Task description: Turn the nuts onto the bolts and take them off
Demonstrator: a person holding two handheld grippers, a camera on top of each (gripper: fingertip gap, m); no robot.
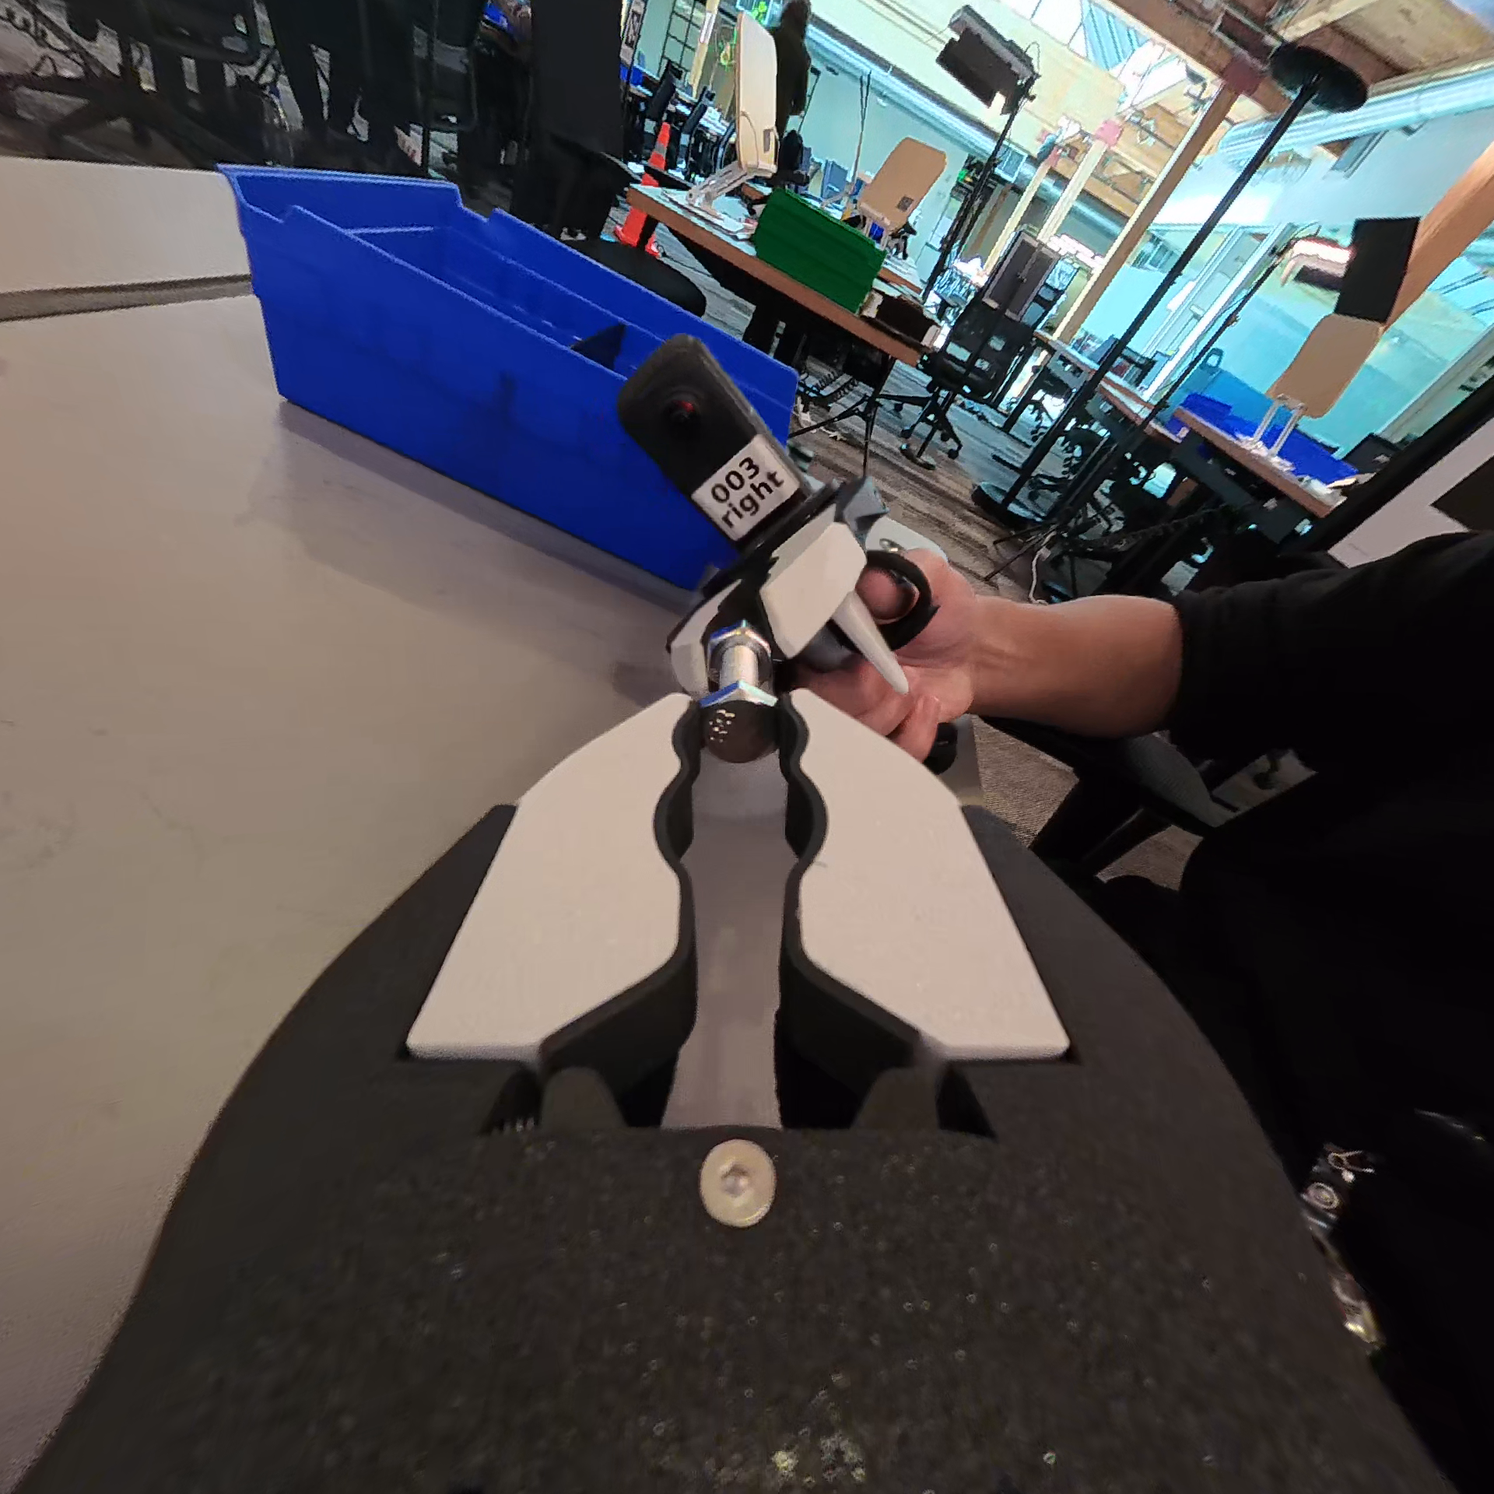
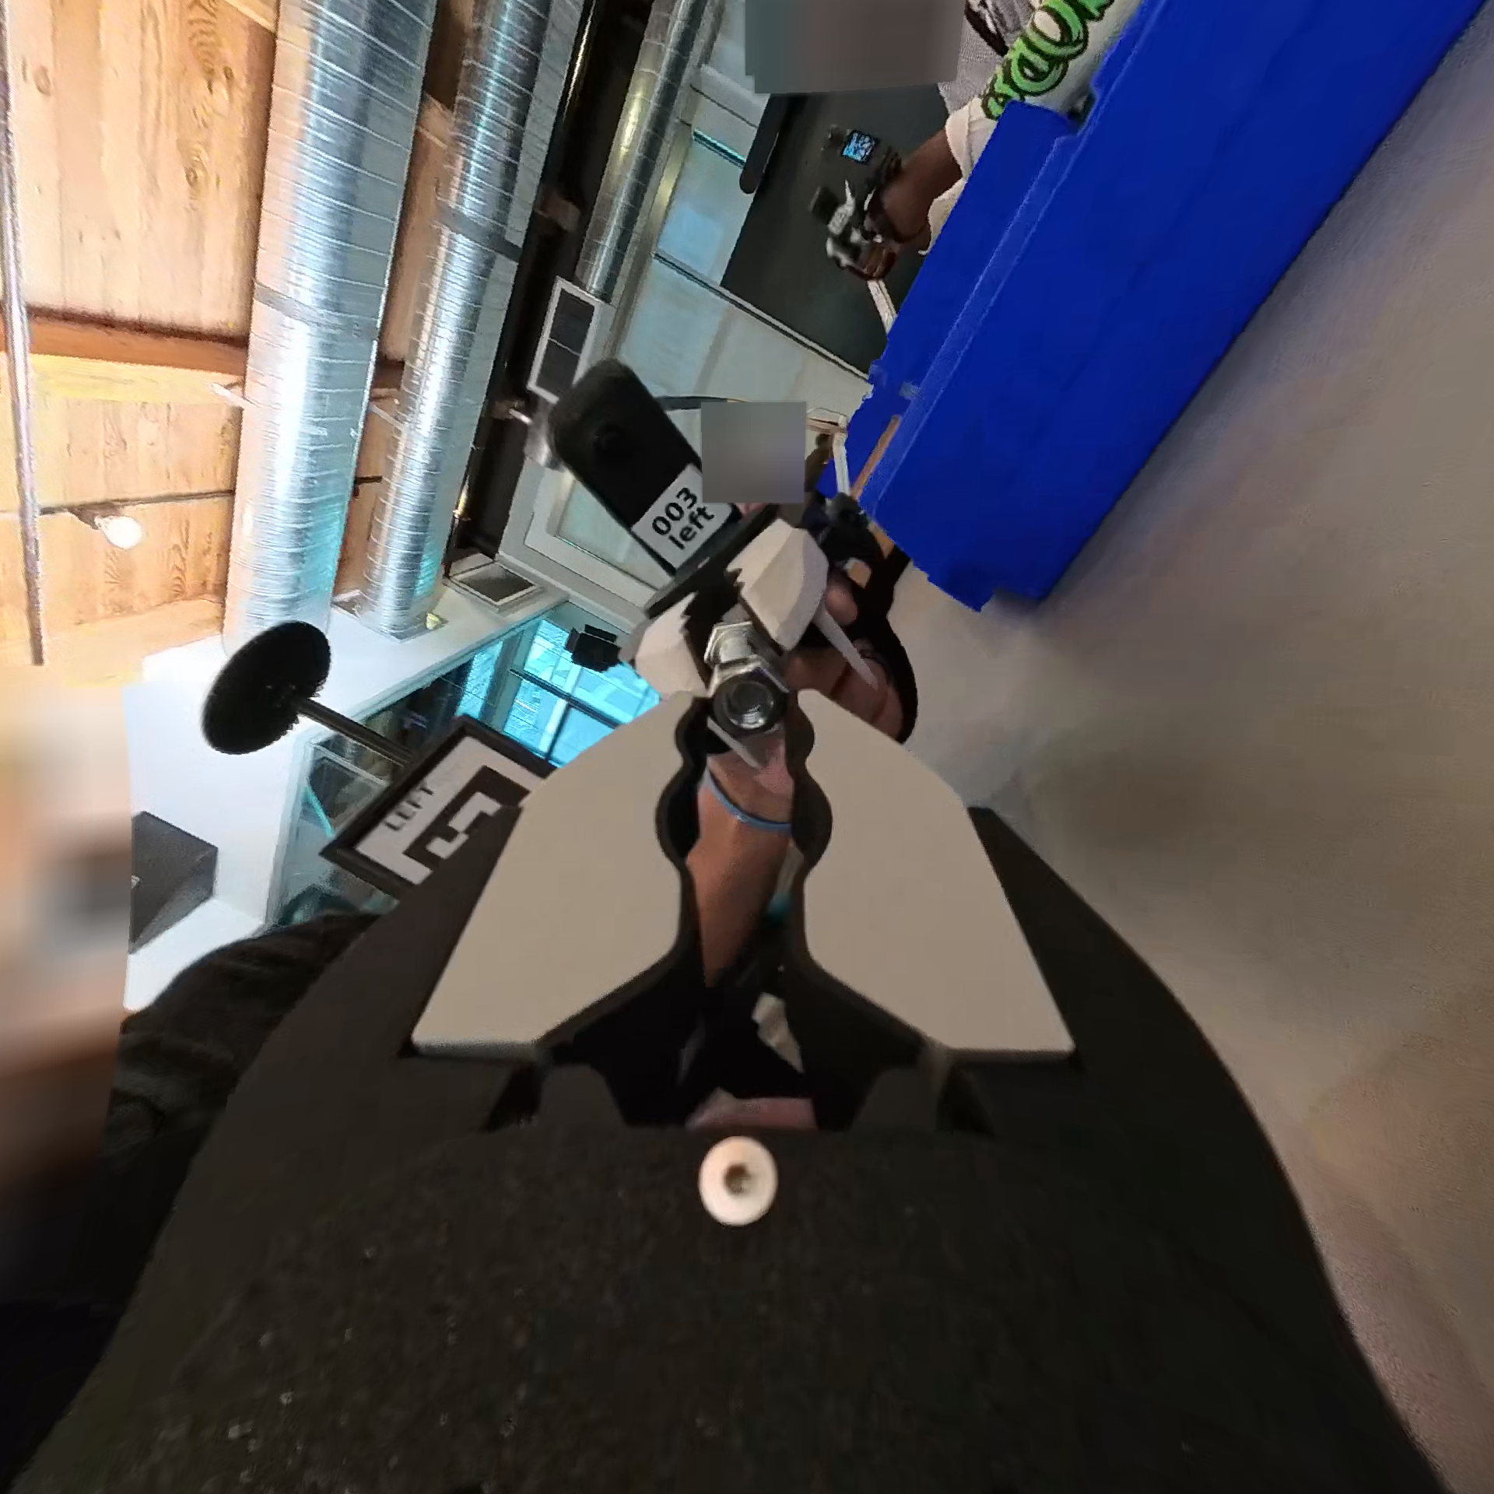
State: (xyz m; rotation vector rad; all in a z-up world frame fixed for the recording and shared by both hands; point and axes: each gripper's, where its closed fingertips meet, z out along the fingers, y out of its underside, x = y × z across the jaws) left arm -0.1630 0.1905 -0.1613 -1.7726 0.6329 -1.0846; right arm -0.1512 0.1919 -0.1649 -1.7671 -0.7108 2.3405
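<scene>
Across the left of the frame lay a grey table (image 1: 202,647), with a blue parts bin (image 1: 485,339) parked at its far edge, out of the way of the work. At centre, held in mid-air above the table edge rather than rested on it: a steel bolt (image 1: 744,667), gripped from both ends. Pinched by its hex head in the left gripper (image 1: 734,715), jaws pressed in on the flats, likely to keep the shank from spinning. Clamped at the opposite end by the right gripper (image 2: 740,711), jaws closed on the nut (image 2: 750,697), which sat on the thread with the bolt's tip showing through its middle. Faced each other nose to nose along the bolt's axis, so that a roll of one wrist would turn nut against thread. Rolled well over to one side in the right wrist view, suggesting a turn under way; direction, on or off, impossible to tell. At right, wrapped round the right gripper's handle, a hand (image 1: 913,647) in a dark sleeve.
</scene>
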